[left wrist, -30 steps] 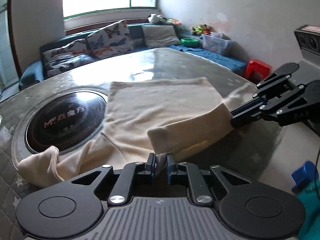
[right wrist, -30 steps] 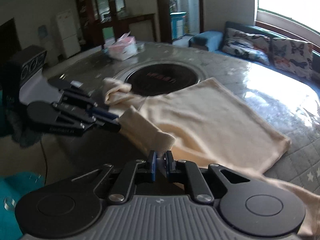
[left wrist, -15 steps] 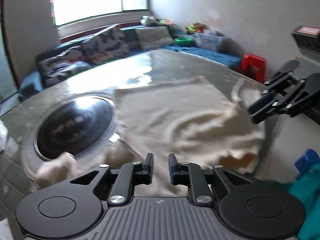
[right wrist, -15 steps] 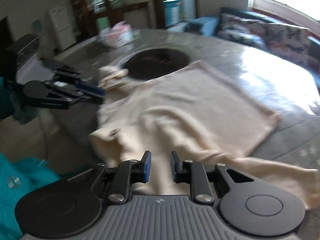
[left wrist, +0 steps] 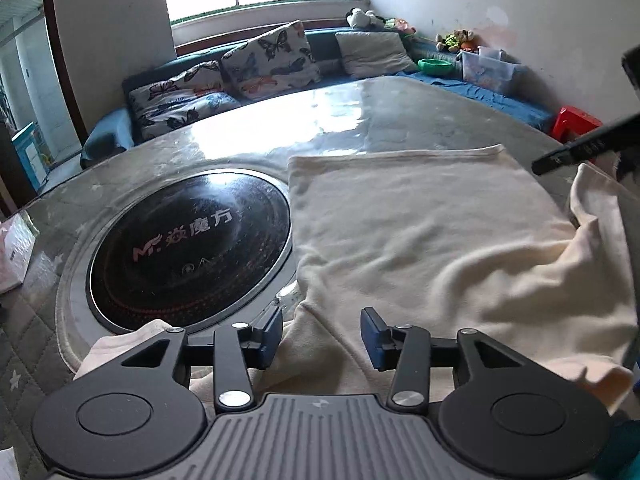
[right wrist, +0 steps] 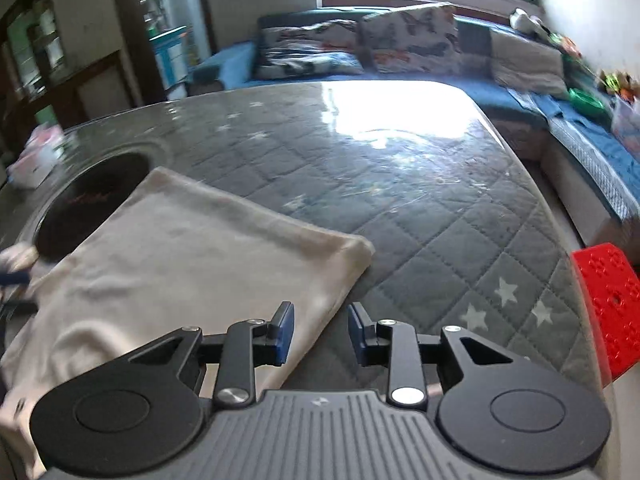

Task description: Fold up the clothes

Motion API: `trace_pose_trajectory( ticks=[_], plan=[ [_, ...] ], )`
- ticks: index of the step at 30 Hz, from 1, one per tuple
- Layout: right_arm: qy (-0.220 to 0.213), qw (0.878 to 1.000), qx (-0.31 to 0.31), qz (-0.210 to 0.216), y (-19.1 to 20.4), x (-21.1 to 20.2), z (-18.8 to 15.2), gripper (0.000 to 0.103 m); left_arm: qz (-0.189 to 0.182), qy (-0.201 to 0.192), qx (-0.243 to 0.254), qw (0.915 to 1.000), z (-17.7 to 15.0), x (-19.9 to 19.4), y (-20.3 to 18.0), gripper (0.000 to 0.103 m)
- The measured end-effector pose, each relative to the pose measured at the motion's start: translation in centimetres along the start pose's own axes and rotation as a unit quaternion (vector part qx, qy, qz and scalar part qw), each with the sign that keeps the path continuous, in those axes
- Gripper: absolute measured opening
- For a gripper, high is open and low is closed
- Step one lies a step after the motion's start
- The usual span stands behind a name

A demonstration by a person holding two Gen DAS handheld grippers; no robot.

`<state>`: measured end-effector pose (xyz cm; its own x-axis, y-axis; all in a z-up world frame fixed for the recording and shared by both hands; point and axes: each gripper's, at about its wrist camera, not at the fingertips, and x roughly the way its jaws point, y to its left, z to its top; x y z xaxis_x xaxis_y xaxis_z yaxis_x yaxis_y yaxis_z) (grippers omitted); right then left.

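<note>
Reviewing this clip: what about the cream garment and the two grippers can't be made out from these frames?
- Cream garment: near edge hidden behind the left gripper body in the left wrist view; left part blurred and cut off in the right wrist view.
- Right gripper: in the left wrist view only a dark sliver at the right edge shows.

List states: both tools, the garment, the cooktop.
Left tool: open, empty, over the garment's near edge.
Right tool: open, empty, at the garment's right edge.
Garment: cream, spread on the table, wrinkled, near part bunched and draping off the edge.
Cooktop: bare, except for a sleeve end over its near rim.
</note>
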<state>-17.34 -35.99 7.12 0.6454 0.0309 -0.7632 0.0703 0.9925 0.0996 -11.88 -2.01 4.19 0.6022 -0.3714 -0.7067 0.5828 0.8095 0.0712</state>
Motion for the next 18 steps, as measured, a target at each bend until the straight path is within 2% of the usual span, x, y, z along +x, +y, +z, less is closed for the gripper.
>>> trace_pose_trajectory(
  ticks=[6,10,12,15,18],
  plan=[
    [0.011,1.0,0.017,-0.024,-1.0,3.6,1.8,0.029,0.012,0.005,-0.013,0.9998,-0.5,0.3,0.8,0.046],
    [0.013,0.999,0.021,-0.033,-0.9,4.4,2.6,0.013,0.014,0.005,-0.018,0.9997,-0.8,0.4,1.2,0.047],
    [0.012,0.999,0.017,-0.034,-0.6,4.6,3.1,0.009,0.013,0.003,-0.021,0.9997,-1.0,0.5,1.5,0.046],
    [0.006,0.999,0.003,-0.038,0.2,5.4,4.2,0.008,0.025,-0.002,-0.015,0.9996,-1.1,0.5,1.6,0.035],
    [0.001,0.999,-0.007,-0.038,1.0,6.5,5.6,0.007,0.032,0.0,-0.021,0.9993,-1.2,0.6,2.0,0.034]
  ],
)
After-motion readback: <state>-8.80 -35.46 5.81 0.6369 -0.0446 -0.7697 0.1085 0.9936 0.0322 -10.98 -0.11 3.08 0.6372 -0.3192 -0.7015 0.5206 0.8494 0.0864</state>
